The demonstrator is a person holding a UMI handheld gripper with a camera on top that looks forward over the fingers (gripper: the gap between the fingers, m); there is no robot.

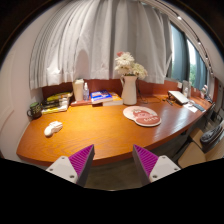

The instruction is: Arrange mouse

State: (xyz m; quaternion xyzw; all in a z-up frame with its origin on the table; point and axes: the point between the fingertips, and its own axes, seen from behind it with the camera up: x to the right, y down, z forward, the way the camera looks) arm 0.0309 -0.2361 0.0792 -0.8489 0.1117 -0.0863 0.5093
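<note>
A small white mouse (53, 128) lies on the curved wooden table (100, 135), at its left part, well beyond my fingers and to their left. My gripper (113, 161) is open and empty, its two purple pads spread wide just at the table's near edge. Nothing stands between the fingers.
A white vase of flowers (129, 88) stands at the table's back middle. A plate (142, 116) lies right of centre. Books (57, 101) and a pale cup (79, 90) sit at the back left. A keyboard-like thing (180, 97) lies far right. Curtains hang behind.
</note>
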